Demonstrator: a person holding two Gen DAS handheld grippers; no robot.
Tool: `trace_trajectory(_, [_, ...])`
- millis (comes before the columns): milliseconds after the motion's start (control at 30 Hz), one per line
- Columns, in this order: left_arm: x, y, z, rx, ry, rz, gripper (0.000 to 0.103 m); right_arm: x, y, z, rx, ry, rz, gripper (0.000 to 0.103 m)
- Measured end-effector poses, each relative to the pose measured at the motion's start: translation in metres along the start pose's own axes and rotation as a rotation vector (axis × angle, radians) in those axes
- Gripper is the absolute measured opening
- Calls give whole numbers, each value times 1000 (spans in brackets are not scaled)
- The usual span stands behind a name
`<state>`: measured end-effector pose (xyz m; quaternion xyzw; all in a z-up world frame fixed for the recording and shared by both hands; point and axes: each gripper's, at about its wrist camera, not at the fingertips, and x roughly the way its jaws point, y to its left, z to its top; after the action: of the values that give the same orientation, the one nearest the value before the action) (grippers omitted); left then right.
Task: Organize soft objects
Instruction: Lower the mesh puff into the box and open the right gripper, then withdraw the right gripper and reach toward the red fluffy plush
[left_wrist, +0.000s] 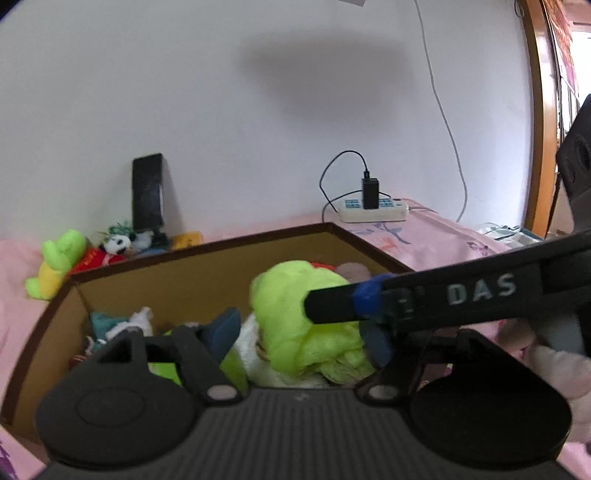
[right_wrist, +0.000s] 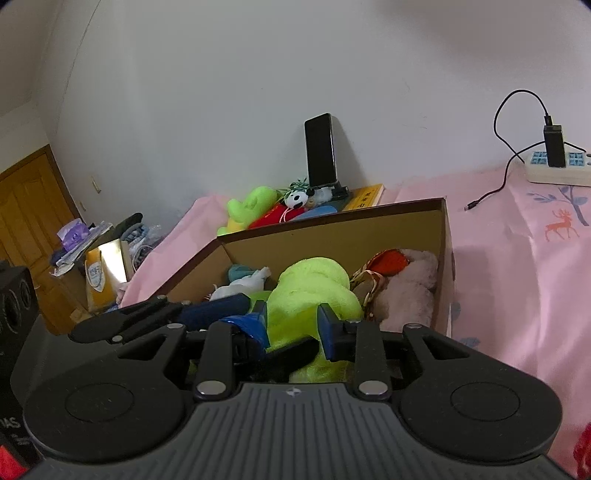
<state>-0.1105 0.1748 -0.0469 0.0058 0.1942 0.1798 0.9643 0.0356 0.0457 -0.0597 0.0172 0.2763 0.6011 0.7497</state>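
Observation:
A brown cardboard box (left_wrist: 207, 269) (right_wrist: 332, 229) on the pink bed holds several plush toys. A lime green plush (left_wrist: 295, 317) (right_wrist: 314, 291) lies on top in the box. My left gripper (left_wrist: 303, 332) has its jaws on both sides of the green plush and looks shut on it. My right gripper (right_wrist: 293, 321) also closes on the same green plush from the front. A pink plush (right_wrist: 410, 284) and a white and teal plush (right_wrist: 243, 280) lie in the box too.
Behind the box lie a green frog plush (left_wrist: 59, 258) (right_wrist: 247, 206), a panda plush (right_wrist: 297, 199), a red toy and a standing phone (right_wrist: 320, 151). A power strip (left_wrist: 373, 210) with a charger sits at the back right. A cluttered stand and a wooden door (right_wrist: 29, 221) are at the left.

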Motion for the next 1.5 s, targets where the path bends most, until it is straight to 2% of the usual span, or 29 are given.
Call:
trace_trajectory(300, [-24, -22, 3, 49, -6, 24, 71, -20, -1, -6, 29, -12, -3, 13])
trace_trajectory(500, [-45, -44, 3, 79, -28, 40, 71, -44, -6, -12, 62, -52, 11, 13])
trace_trajectory(733, [-66, -80, -4, 81, -45, 11, 71, -79, -17, -25, 77, -89, -12, 14])
trace_trajectory(833, [-67, -97, -8, 81, -39, -18, 71, -91, -26, -31, 71, -92, -48, 14])
trace_trajectory(1233, [-31, -162, -26, 59, 16, -136, 71, -130, -81, -60, 115, -112, -160, 14])
trace_trajectory(1500, [16, -184, -32, 14, 80, -159, 71, -135, -115, -78, 142, -127, -194, 14])
